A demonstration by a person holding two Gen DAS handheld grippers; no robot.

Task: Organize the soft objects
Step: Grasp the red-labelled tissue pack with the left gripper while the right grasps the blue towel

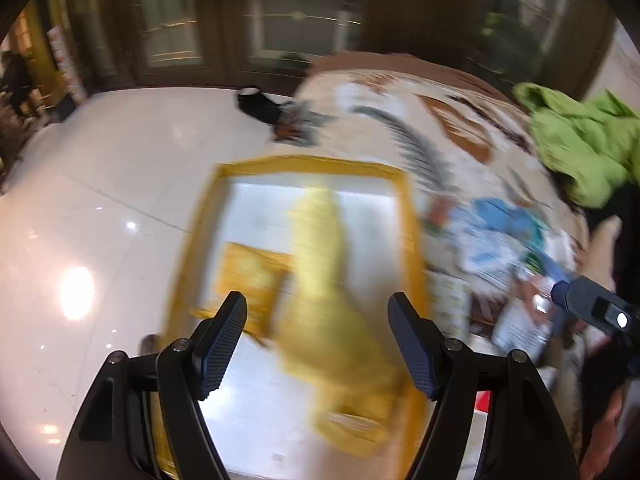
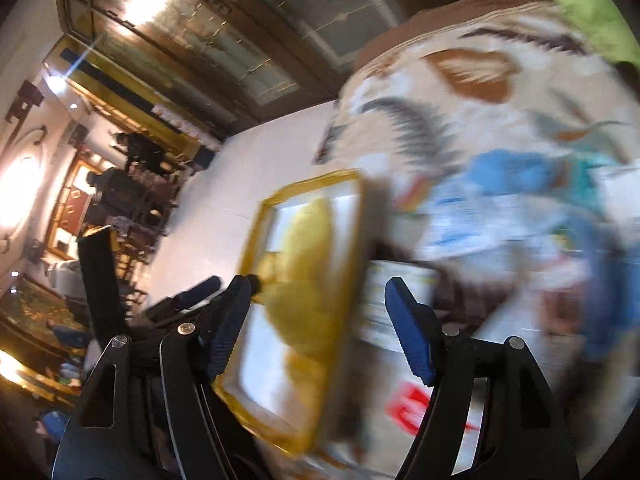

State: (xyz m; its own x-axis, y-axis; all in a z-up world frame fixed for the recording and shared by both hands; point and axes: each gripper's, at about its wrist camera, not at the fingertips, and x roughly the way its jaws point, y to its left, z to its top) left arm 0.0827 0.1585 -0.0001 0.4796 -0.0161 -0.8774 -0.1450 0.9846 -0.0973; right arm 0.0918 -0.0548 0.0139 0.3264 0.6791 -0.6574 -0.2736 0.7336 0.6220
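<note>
Both views are motion-blurred. A yellow-rimmed white box (image 1: 408,216) stands on the floor beside a patterned cloth-covered surface (image 1: 400,96). A yellow soft cloth (image 1: 320,248) lies in the box, with a folded yellow piece (image 1: 248,272) beside it. My left gripper (image 1: 318,320) is open and empty above the box. My right gripper (image 2: 318,300) is open and empty, above the same box (image 2: 360,208) and yellow cloth (image 2: 308,248). Its tip (image 1: 592,304) shows at the right of the left wrist view. Blue and white soft items (image 1: 496,232) lie on the patterned cloth.
A bright green garment (image 1: 580,140) lies at the far right of the patterned surface. A black item (image 1: 256,104) sits on the glossy white floor (image 1: 100,200) near the cloth's edge. Dark wooden cabinets with glass doors (image 1: 260,20) stand behind. Furniture and people (image 2: 132,184) show at the left.
</note>
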